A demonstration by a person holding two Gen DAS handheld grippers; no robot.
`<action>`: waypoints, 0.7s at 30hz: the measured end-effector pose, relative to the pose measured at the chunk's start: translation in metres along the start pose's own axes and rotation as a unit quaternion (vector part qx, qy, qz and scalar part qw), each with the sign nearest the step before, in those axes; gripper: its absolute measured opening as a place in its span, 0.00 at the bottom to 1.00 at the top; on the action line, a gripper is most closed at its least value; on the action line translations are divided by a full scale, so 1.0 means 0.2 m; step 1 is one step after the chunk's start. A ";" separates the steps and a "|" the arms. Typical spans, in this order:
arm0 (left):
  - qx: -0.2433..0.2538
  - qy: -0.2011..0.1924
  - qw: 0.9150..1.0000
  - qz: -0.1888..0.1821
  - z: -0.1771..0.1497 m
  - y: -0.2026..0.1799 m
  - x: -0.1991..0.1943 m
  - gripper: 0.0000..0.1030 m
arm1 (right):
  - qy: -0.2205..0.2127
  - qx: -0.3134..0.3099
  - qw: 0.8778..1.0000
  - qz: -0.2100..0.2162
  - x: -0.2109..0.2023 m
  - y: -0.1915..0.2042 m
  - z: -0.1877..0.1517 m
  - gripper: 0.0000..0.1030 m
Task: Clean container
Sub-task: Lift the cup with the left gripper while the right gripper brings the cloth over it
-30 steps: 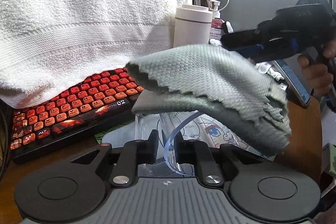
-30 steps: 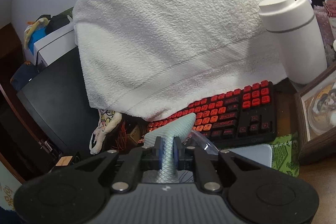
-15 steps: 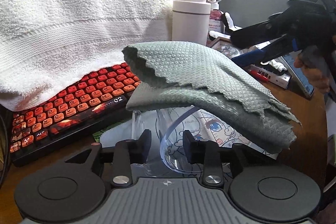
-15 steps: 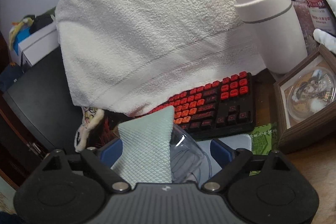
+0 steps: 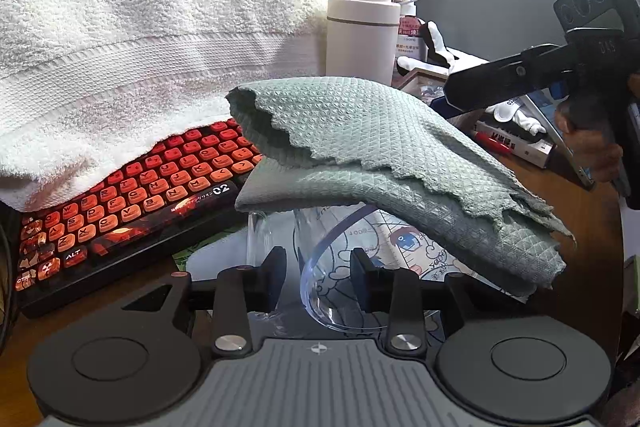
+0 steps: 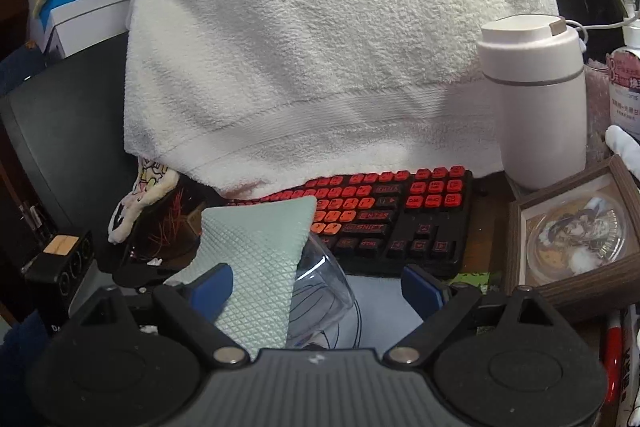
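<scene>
Released since a second ago, the green waffle cloth (image 5: 384, 155) lies draped over the clear container (image 5: 320, 267), whose rim the left hand-held gripper (image 5: 316, 277) pinches above the tabletop (image 5: 560, 195). From the right wrist, the right hand-held gripper (image 6: 316, 287) gapes wide around cloth and container, before the red keyboard (image 6: 400, 219).

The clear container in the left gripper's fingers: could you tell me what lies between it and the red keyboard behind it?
In the left wrist view, the folded grey-green cloth drapes over the clear container and overhangs toward the red keyboard; below that, only the desk mat shows.
</scene>
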State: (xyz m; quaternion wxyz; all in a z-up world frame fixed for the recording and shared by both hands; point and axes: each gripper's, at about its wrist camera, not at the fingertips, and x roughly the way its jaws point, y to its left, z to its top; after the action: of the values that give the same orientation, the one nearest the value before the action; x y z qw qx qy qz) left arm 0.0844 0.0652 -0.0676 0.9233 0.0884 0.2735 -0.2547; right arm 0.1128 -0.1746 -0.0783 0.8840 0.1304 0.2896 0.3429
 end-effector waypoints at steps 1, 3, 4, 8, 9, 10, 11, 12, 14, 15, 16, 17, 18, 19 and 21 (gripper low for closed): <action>0.002 0.000 1.000 0.000 0.00 0.00 0.00 0.38 | -0.007 0.005 1.000 0.004 0.00 -0.01 -0.01 0.88; 0.008 0.001 1.000 0.001 0.00 -0.01 0.01 0.40 | 0.006 0.041 0.999 0.019 0.02 -0.04 -0.02 0.82; 0.009 0.002 1.000 0.001 0.00 -0.01 0.01 0.40 | 0.013 0.060 0.998 0.027 0.03 -0.06 -0.02 0.79; 0.007 0.002 1.000 -0.001 0.00 -0.01 0.01 0.40 | 0.032 0.117 0.991 0.056 0.07 -0.14 -0.04 0.68; 0.006 0.002 1.000 -0.002 0.01 -0.01 0.01 0.40 | 0.037 0.129 0.989 0.067 0.08 -0.15 -0.05 0.66; 0.005 0.003 1.000 -0.003 0.01 -0.01 0.01 0.40 | 0.041 0.142 0.986 0.079 0.08 -0.17 -0.06 0.65; 0.004 0.003 1.000 -0.004 0.01 -0.01 0.01 0.40 | 0.046 0.155 0.983 0.090 0.09 -0.18 -0.07 0.65; 0.003 0.003 1.000 -0.005 0.01 -0.01 0.01 0.40 | 0.051 0.168 0.979 0.102 0.10 -0.20 -0.08 0.65; 0.002 0.004 1.000 -0.007 0.01 -0.01 0.02 0.40 | 0.060 0.193 0.972 0.124 0.12 -0.22 -0.10 0.65; 0.001 0.004 1.000 -0.008 0.01 -0.01 0.02 0.40 | 0.064 0.205 0.967 0.136 0.12 -0.24 -0.11 0.62; 0.000 0.004 1.000 -0.009 0.01 -0.01 0.02 0.40 | 0.067 0.212 0.964 0.145 0.13 -0.25 -0.12 0.61; -0.001 0.004 1.000 -0.010 0.01 -0.01 0.02 0.40 | 0.069 0.217 0.961 0.154 0.14 -0.25 -0.12 0.59; -0.002 0.005 1.000 -0.011 0.01 -0.01 0.02 0.40 | 0.071 0.223 0.959 0.163 0.14 -0.26 -0.13 0.57; -0.003 0.005 1.000 -0.012 0.01 -0.01 0.02 0.40 | 0.074 0.226 0.956 0.170 0.15 -0.26 -0.13 0.55; -0.003 0.005 1.000 -0.013 0.01 -0.01 0.02 0.40 | 0.081 0.229 0.953 0.184 0.15 -0.25 -0.12 0.47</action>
State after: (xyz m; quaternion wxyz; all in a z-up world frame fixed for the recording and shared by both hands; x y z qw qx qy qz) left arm 0.0877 0.0611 -0.0685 0.9190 0.0831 0.2799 -0.2651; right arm 0.1431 -0.1899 -0.1327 0.7258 0.3521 0.4018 0.4333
